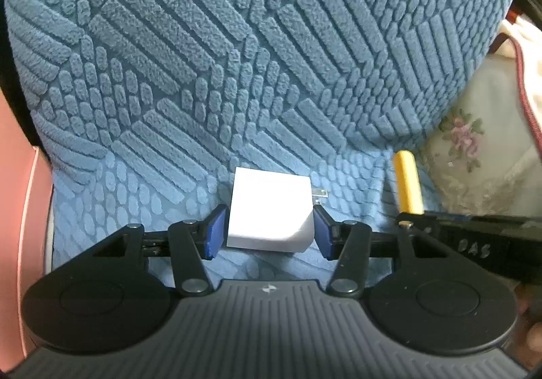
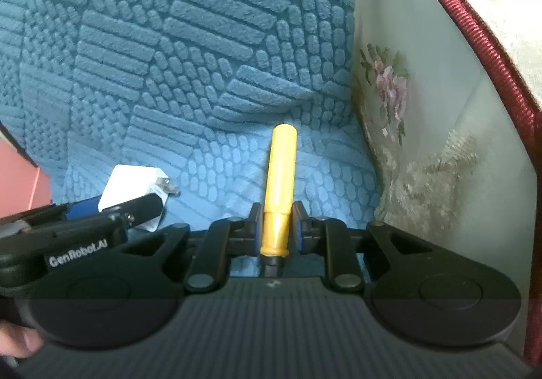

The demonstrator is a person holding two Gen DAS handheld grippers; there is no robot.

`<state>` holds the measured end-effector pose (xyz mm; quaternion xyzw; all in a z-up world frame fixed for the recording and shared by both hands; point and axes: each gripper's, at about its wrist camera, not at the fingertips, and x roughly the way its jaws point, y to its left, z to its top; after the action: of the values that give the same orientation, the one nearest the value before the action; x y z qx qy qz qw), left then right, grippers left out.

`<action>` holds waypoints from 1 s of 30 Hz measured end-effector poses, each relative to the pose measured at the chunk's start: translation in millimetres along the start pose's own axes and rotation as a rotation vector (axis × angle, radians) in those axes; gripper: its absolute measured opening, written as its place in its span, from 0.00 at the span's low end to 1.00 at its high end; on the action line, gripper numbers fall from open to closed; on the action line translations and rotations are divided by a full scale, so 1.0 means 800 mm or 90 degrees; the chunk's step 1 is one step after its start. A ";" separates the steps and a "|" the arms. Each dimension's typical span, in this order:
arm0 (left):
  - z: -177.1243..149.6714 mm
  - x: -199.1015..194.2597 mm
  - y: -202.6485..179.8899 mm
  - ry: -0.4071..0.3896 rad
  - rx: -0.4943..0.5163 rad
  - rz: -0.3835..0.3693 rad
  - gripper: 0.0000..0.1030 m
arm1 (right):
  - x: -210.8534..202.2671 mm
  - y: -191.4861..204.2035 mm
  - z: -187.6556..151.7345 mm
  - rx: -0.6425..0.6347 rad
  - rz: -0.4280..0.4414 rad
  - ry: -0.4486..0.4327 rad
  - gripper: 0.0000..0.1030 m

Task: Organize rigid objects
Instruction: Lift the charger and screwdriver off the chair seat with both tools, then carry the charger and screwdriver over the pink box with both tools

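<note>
A white plug-in charger point(image 1: 269, 211) lies on the blue textured seat cushion point(image 1: 142, 196), its metal prongs pointing right. My left gripper point(image 1: 269, 231) has its blue pads on both sides of the charger, touching or nearly touching it. The charger also shows in the right wrist view point(image 2: 133, 186), partly behind the left gripper's arm. A yellow-handled tool point(image 2: 279, 189) points away along the seat. My right gripper point(image 2: 277, 230) is shut on its handle near the black shaft end. The yellow handle also shows in the left wrist view point(image 1: 408, 181).
A blue textured back cushion point(image 1: 237, 40) rises right behind the objects. A pale floral pillow point(image 2: 423, 108) with a dark red piped edge point(image 2: 474, 23) stands to the right. A pink surface point(image 1: 20, 226) lies at the left edge.
</note>
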<state>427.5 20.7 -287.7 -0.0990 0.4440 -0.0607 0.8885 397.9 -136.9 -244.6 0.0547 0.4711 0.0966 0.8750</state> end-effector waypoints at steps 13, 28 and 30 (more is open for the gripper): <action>-0.034 -0.078 0.005 -0.003 -0.047 -0.023 0.54 | -0.067 0.019 -0.043 -0.015 0.012 0.000 0.21; -0.090 -0.225 -0.023 -0.019 -0.062 -0.025 0.54 | -0.186 0.030 -0.107 -0.015 0.049 0.008 0.21; -0.097 -0.245 -0.025 -0.021 -0.064 -0.027 0.54 | -0.202 0.030 -0.116 -0.013 0.055 0.006 0.21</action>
<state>247.4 29.7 -176.4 -0.1536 0.4298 -0.0554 0.8880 231.1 -148.6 -159.8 0.0656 0.4717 0.1392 0.8682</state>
